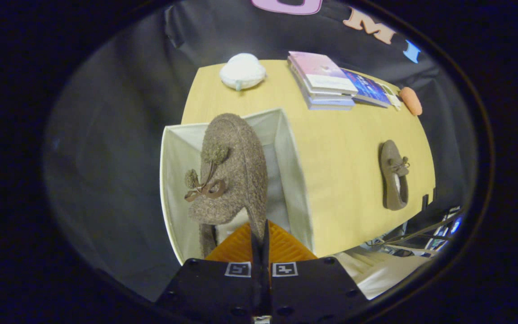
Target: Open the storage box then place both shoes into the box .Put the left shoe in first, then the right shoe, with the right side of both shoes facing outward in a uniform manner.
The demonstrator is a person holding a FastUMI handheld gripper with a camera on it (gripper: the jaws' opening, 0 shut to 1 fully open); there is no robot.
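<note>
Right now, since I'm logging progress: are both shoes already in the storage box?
No: one shoe hangs over the open storage box, pinched in the tongs, while the other shoe lies on the table.

Your bench (340,148) has a pale wood top and stands against the booth's dark cloth wall. On it, at the near left end, sits the open fabric storage box (171,180). Along the far edge you have a white cap-like cloth object (242,71), then a stack of books (324,81) with one more book (369,90) beside it, then an orange oblong object (410,101) at the corner. A brown shoe (394,181) lies alone on the right, well apart from the box.
</note>
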